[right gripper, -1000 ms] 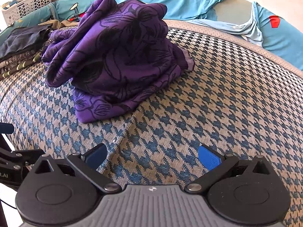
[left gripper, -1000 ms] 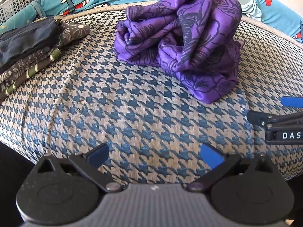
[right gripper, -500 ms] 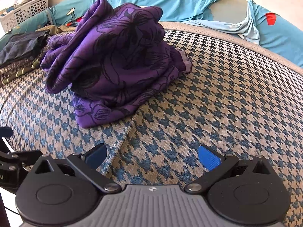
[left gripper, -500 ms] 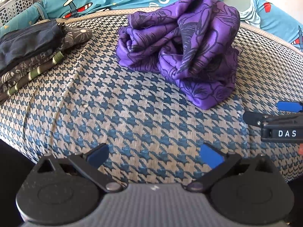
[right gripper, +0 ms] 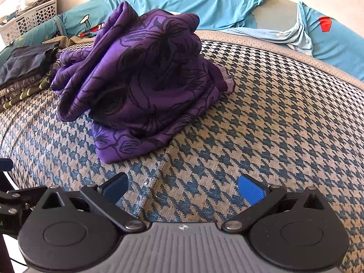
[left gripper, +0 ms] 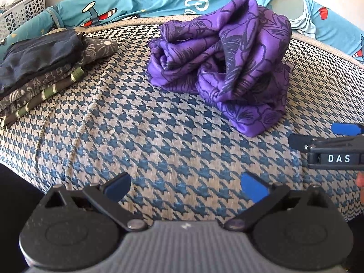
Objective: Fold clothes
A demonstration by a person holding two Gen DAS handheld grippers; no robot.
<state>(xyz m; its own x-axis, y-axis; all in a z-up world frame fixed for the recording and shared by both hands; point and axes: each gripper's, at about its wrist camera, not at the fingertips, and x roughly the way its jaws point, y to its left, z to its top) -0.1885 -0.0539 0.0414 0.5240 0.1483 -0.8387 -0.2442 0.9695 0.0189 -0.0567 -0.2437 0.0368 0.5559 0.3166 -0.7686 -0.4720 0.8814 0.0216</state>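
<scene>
Purple floral garment (left gripper: 223, 68): bunched, soft, slippery-looking; we would take its near flat corner. Left gripper (left gripper: 185, 185) and right gripper (right gripper: 183, 187) fingers wide apart, empty.

A purple garment of smooth fabric printed with dark outlined flowers (left gripper: 223, 56) lies crumpled in a loose heap on the far middle of the blue-and-tan houndstooth surface. Its folds bunch and roll over one another, a peak rising at the back and a flat flap reaching toward the near side. To the left, well apart from it, a stack of folded dark clothes (left gripper: 43, 68) lies flat: a black piece on top, brown patterned and green-striped layers beneath.
</scene>
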